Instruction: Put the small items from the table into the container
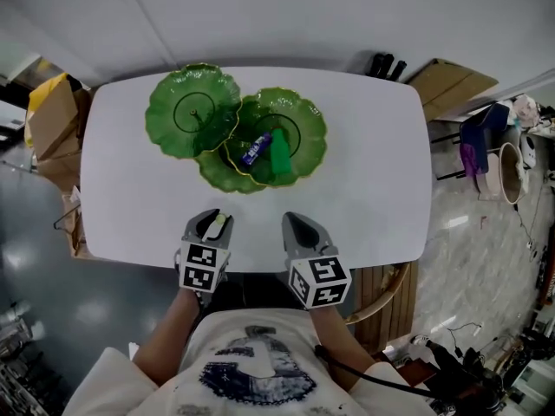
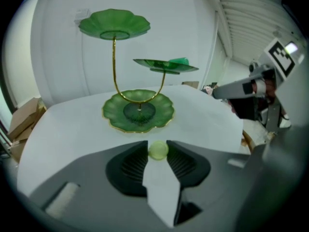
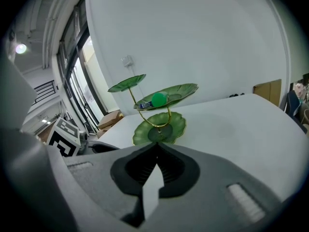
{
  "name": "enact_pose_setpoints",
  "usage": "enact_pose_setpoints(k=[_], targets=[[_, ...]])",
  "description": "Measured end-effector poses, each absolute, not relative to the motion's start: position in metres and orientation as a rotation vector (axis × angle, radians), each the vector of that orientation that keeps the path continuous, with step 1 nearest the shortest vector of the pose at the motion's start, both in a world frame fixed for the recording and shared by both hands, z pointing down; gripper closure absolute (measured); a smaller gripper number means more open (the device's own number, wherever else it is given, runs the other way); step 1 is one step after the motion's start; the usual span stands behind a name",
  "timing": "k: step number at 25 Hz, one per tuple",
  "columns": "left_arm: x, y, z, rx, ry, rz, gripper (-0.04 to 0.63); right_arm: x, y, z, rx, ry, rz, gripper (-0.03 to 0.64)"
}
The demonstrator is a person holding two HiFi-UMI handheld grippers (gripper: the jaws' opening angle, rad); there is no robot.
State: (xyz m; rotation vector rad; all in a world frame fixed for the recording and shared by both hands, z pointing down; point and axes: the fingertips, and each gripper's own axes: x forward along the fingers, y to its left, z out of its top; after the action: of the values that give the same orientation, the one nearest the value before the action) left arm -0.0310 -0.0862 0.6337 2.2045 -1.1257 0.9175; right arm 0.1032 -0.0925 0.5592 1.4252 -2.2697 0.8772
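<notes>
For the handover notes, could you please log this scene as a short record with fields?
surface: white table
container: green three-tier dish stand
middle tier: green item, blue-wrapped item
left gripper: fingers shut on pale ball
right gripper: fingers together, holding nothing

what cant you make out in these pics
- Pale round thing in the left claw: the left gripper view shows only its end, the claw covers the rest.
- Blue wrapper on the middle dish: its print is too small in every view.
- Bottom dish: in the head view it lies mostly under the middle dish and the top dish.
</notes>
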Motion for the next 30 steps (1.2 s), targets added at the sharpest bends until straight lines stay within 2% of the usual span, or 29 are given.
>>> enact_pose_setpoints(k=[30], targets=[[0.03, -0.116, 0.513, 2.463, -1.082, 0.875, 0.482, 0.129, -0.125, 0.496, 1.505, -2.404, 0.77, 0.617]])
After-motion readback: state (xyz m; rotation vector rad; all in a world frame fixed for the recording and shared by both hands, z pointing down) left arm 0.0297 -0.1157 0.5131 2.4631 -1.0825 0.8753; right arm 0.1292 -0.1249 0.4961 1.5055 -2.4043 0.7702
